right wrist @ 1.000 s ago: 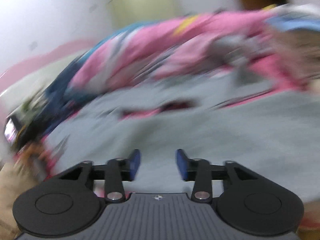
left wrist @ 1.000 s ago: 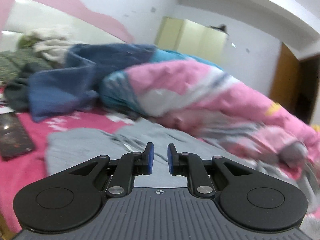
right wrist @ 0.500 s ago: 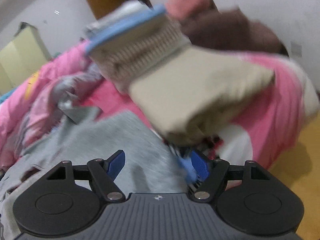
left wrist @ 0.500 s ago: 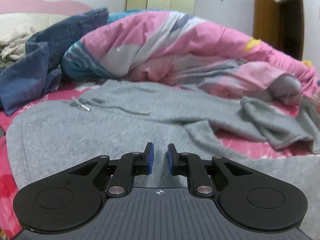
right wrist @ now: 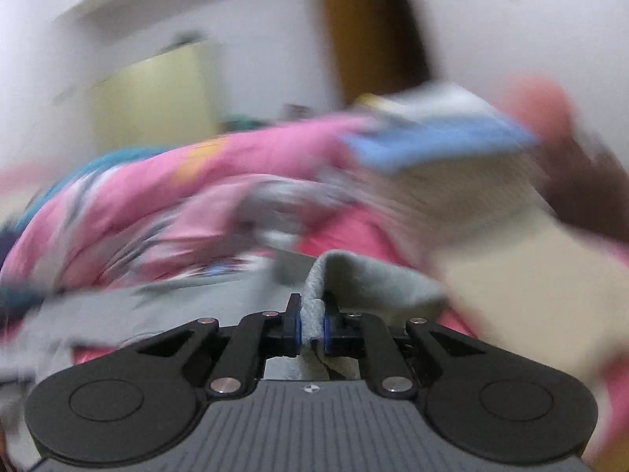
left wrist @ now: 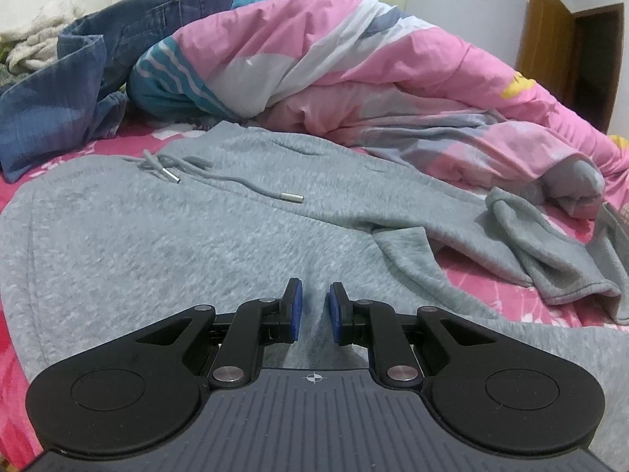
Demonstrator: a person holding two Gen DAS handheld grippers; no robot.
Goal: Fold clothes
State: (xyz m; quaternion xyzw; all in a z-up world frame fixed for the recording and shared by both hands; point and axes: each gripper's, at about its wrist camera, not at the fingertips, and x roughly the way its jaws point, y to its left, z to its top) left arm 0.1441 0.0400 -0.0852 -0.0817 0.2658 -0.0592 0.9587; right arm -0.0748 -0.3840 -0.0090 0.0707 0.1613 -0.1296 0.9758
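Hoodie (left wrist: 236, 244) on bed (left wrist: 491, 287), quilt (left wrist: 373, 78) behind.

I see a bed (left wrist: 491, 287) covered with a bright pink patterned sheet. A grey hoodie (left wrist: 204, 244) lies spread across most of it, its drawstrings (left wrist: 236, 188) loose on the chest and one sleeve (left wrist: 550, 259) crumpled at the right. Behind the hoodie a pink, white and teal quilt (left wrist: 354, 70) is heaped along the bed. At the left lie blue jeans (left wrist: 78, 90), with a cream knit (left wrist: 43, 39) farther back.

Grey hoodie (left wrist: 220, 244) spread on bed.
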